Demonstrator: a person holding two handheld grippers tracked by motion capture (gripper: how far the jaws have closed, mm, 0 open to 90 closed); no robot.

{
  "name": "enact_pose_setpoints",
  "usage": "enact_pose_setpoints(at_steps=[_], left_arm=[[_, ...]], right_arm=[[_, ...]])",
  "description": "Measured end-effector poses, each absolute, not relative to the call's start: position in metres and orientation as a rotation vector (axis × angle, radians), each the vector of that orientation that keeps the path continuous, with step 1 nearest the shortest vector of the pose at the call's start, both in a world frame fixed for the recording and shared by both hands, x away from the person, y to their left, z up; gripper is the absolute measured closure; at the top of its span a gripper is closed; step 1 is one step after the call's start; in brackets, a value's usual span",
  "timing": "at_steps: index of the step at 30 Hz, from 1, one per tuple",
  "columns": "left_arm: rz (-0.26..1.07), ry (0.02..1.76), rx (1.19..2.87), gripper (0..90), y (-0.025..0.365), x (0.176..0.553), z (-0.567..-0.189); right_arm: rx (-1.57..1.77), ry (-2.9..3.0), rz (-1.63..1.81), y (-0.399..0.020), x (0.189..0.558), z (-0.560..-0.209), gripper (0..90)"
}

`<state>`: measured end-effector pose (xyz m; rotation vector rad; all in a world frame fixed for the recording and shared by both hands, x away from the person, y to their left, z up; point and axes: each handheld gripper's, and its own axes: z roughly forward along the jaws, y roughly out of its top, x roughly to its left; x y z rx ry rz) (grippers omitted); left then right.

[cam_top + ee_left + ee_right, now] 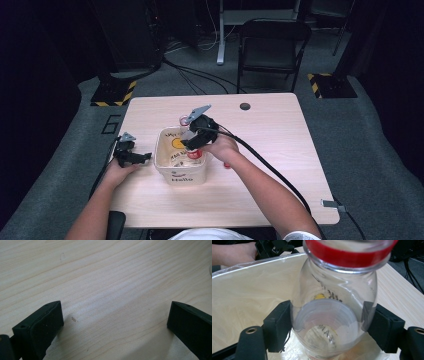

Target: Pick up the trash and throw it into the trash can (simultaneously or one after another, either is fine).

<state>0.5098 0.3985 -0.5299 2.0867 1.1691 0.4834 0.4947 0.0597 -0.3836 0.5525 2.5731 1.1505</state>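
A cream tub (182, 176) with "Hello" printed on its front stands left of the table's middle, lined with clear film. My right gripper (194, 144) hangs over its open top, shut on a clear plastic bottle (192, 152) with a red band. In the right gripper view the bottle (334, 290) sits squeezed between the two black jaws of the gripper (327, 326), above the tub's inner wall (249, 295). My left gripper (135, 158) rests on the table just left of the tub. Its jaws stand wide apart over bare wood, nothing between them (115, 322).
The light wooden table (270, 150) has a round cable hole (245, 106) near its far edge. A small pink thing (184, 120) lies just beyond the tub. A black chair (272, 45) stands on the grey floor behind the table. Cables trail off the right gripper.
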Motion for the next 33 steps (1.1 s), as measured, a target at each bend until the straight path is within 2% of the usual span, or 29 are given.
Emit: enact_pose_setpoints(at_steps=[11, 25, 33], left_arm=[[0.483, 1.168, 2.087, 0.1, 0.399, 0.51, -0.53], [0.483, 1.169, 2.087, 0.1, 0.399, 0.51, -0.53], [0.483, 1.169, 2.087, 0.1, 0.399, 0.51, -0.53]], right_arm=[[0.565, 2.576, 1.118, 0.061, 0.496, -0.388, 24.4], [0.585, 2.553, 1.129, 0.052, 0.492, -0.375, 19.2], [0.6, 2.507, 1.155, 0.028, 0.488, -0.367, 19.9]])
